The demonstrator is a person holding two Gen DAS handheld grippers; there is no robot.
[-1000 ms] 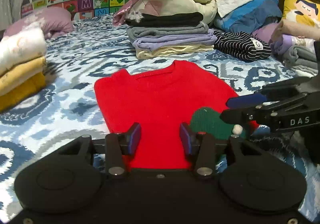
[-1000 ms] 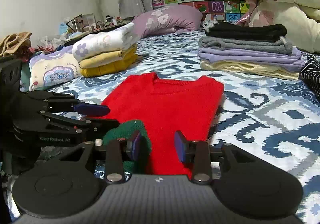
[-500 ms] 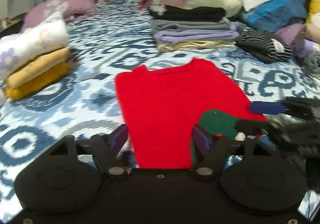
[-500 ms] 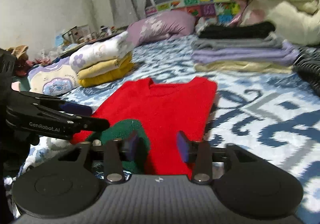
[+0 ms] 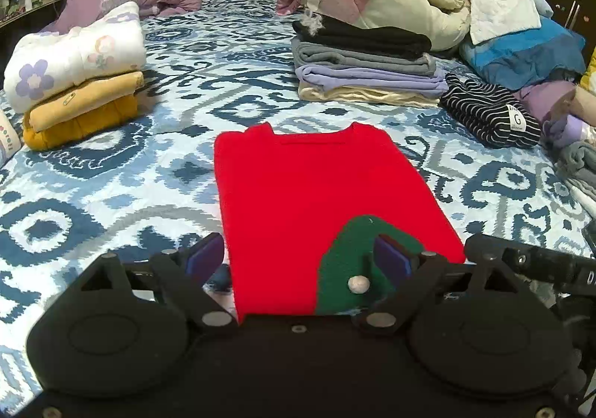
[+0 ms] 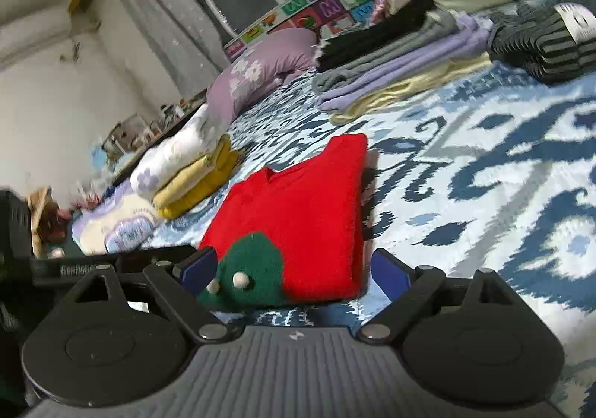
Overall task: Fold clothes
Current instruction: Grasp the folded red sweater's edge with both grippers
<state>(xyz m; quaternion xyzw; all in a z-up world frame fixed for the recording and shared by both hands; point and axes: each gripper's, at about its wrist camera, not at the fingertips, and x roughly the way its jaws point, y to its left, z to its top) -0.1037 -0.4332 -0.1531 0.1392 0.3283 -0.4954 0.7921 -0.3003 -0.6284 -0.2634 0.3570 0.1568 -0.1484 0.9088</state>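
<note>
Released since a second ago, the red sweater [image 5: 320, 194] lies folded flat on the bed [image 5: 111, 194], mid-frame. Both jaws are opening, letting go: left hand-held gripper [image 5: 298, 261] and right hand-held gripper [image 6: 294, 269] grip nothing.

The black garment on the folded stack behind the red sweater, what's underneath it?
Under the black garment lie a grey piece, a lilac one and a cream one, on the bedspread. Only their folded edges show.

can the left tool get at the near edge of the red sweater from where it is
Probably yes: the left tool has its jaws opening, nothing gripped, and the red sweater lies flat right ahead with its near edge between the fingers. Nothing lies on it.
</note>
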